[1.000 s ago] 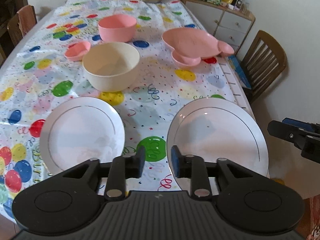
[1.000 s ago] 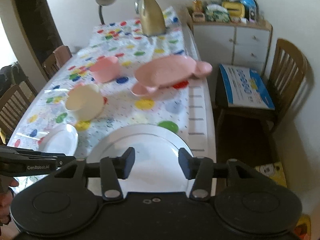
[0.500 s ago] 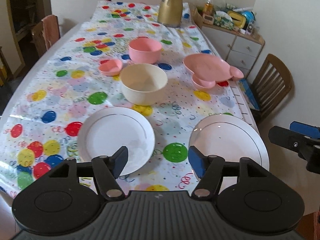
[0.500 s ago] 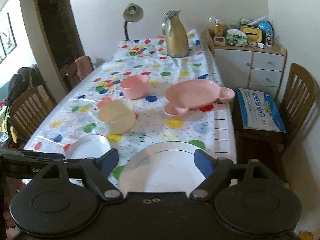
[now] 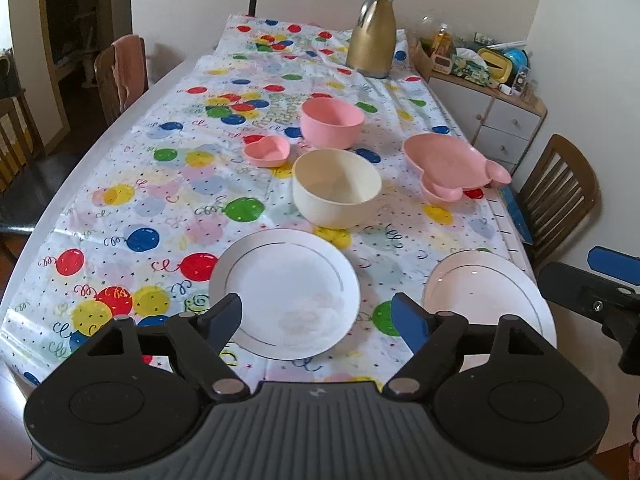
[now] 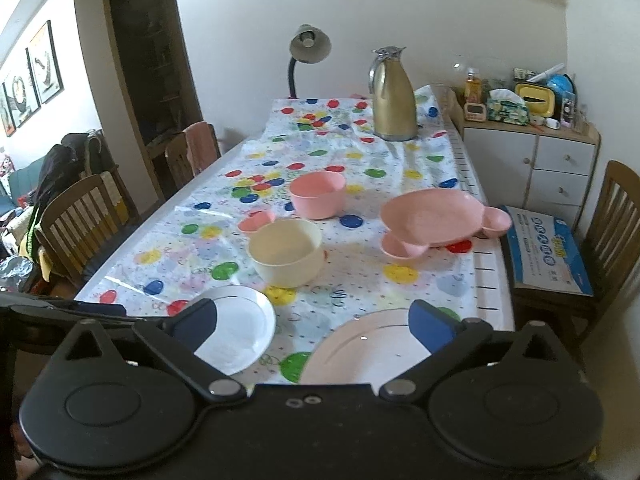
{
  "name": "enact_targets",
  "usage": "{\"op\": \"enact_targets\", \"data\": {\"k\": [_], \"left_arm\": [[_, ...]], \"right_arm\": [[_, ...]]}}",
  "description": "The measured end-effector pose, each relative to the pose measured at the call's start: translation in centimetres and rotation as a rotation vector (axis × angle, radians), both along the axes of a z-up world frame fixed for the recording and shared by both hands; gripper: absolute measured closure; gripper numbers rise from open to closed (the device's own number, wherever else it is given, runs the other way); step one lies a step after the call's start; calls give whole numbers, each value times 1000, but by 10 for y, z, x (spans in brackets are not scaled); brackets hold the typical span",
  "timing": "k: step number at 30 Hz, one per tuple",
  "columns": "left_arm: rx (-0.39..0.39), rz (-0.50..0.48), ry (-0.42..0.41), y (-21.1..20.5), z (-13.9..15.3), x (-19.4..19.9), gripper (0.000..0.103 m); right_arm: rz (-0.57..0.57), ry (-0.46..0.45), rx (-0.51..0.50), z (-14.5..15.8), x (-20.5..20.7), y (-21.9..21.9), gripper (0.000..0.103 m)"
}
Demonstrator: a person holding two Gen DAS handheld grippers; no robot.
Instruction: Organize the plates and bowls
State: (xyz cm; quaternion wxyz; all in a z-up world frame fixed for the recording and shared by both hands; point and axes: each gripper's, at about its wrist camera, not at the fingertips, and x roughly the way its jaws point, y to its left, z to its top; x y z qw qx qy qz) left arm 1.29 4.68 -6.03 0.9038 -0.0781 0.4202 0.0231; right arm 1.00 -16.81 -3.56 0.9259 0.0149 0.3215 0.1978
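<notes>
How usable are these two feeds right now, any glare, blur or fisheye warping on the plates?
Left wrist view: sharp, evenly lit; the near white plate is crisp, and the table edges bow from fisheye. Right wrist view: softer, with a pinkish cast and a small glint on the right white plate; walls curve strongly. No motion blur in either.

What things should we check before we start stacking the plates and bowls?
1. Left gripper holds nothing, jaws opening: ok.
2. Right gripper holds nothing, jaws opening: ok.
3. Both white plates, left plate and right plate, lie flat, apart: ok.
4. Cream bowl upright and empty: ok.
5. Pink bowl empty: ok.
6. Pink divided plate resting flat on the tablecloth: not ok, it sits on a small pink dish.
</notes>
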Motion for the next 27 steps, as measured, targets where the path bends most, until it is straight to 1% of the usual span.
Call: {"op": "enact_targets", "data": {"k": [3,7,13,22,24,27], "left_arm": [[-17,0,17,16,-6,6,22],[-14,-4,45,37,-17,19,22],[-25,-49,98,66,-35,40,22],[-46,-93,173,104,-68,73,22],[-65,-104,185,110,-75,79,22],[-77,-121,199,116,-84,86,22]], "right_arm": [[-11,17,-17,-4,6,14,1],[-7,45,-37,-14,16,32,1],[-18,108,-78,-37,36,65,5],[-70,224,-112,-76,67,104,19],[-79,254,-111,-85,73,111,22],[-106,311,-107,-99,82,117,30]]}}
